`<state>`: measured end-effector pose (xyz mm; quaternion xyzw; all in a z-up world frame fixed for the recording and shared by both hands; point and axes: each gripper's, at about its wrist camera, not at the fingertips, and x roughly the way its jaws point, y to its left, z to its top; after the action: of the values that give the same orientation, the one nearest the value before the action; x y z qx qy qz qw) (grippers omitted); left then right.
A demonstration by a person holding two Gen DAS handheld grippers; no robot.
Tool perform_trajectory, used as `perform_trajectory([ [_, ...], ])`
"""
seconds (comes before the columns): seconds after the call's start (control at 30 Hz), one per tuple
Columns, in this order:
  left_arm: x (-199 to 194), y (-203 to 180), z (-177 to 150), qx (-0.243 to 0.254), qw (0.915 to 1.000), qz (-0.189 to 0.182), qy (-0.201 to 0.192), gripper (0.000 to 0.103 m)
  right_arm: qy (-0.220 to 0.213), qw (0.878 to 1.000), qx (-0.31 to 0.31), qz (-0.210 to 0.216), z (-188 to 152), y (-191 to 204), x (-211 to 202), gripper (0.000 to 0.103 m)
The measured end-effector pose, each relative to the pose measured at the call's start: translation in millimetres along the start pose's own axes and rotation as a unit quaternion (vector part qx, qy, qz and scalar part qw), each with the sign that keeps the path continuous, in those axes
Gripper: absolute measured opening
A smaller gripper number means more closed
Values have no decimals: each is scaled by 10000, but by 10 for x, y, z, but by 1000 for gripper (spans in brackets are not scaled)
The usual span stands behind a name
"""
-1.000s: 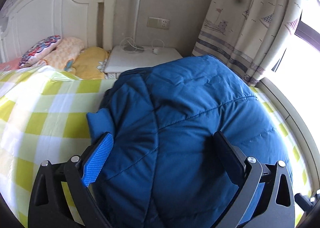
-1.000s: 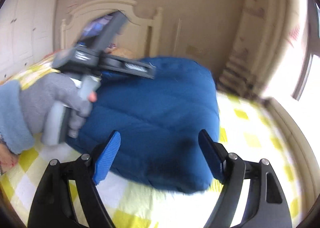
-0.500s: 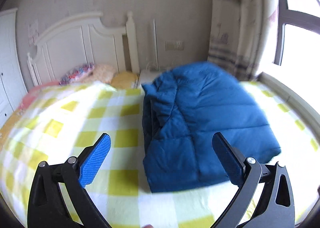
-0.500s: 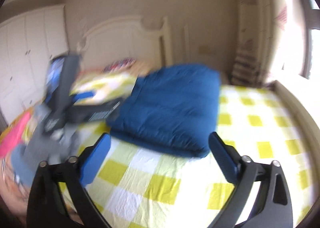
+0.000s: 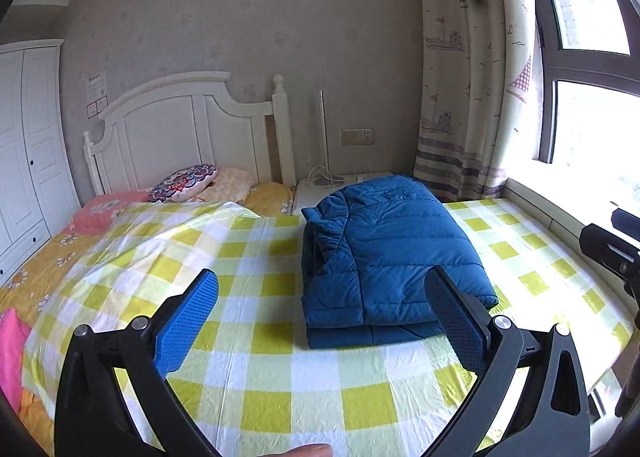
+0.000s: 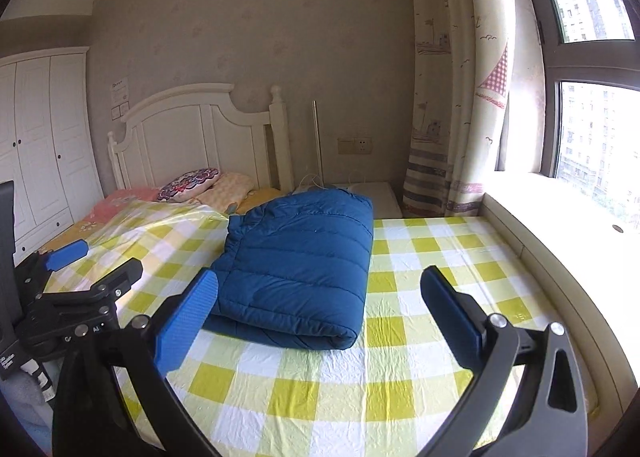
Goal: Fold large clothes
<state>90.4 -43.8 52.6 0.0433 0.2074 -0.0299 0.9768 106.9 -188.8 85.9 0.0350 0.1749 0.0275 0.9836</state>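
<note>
A blue quilted down jacket (image 5: pixel 384 257) lies folded into a thick rectangle on the yellow-and-white checked bed sheet (image 5: pixel 304 385). It also shows in the right wrist view (image 6: pixel 300 269). My left gripper (image 5: pixel 320 321) is open and empty, held back from the jacket's near edge above the sheet. My right gripper (image 6: pixel 320 317) is open and empty, also held back from the jacket. The left gripper's body shows at the left of the right wrist view (image 6: pixel 76 297).
A white headboard (image 5: pixel 188 133) and several pillows (image 5: pixel 184 181) are at the far end. A white bedside table (image 5: pixel 320 193) with cables stands behind the jacket. A curtain (image 5: pixel 472 77) and window sill (image 6: pixel 560 225) run along the right. A white wardrobe (image 5: pixel 28 145) is at the left.
Both grippers have pulled back and up from the jacket, which was close under them a second ago. The jacket now lies folded and untouched on the sheet.
</note>
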Motion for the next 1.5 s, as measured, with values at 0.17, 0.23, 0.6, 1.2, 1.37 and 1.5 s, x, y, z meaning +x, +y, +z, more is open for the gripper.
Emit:
perform_trajectory([
  [0.17,-30,17,-31,-36,10000,16,38,99,41,10000,-54,13,-16,52,3,101],
  [0.23,-26,15,-48,-44,10000,15,64,99,59,10000,-67,16,-22,71,12,101],
  [0.6,-2,54,-95,-141,9998,32,155,99,214,9997,-106,17,-66,111,77,101],
  [1.2,-2,97,-135,-202,9996,60,188,99,330,9993,-153,49,-103,167,132,101],
  [1.37,-70,105,-129,-202,9997,116,103,99,330,9993,-164,62,-99,178,132,101],
  [1.5,-169,103,-108,-188,9997,161,-44,99,309,9993,-182,65,-96,197,120,101],
])
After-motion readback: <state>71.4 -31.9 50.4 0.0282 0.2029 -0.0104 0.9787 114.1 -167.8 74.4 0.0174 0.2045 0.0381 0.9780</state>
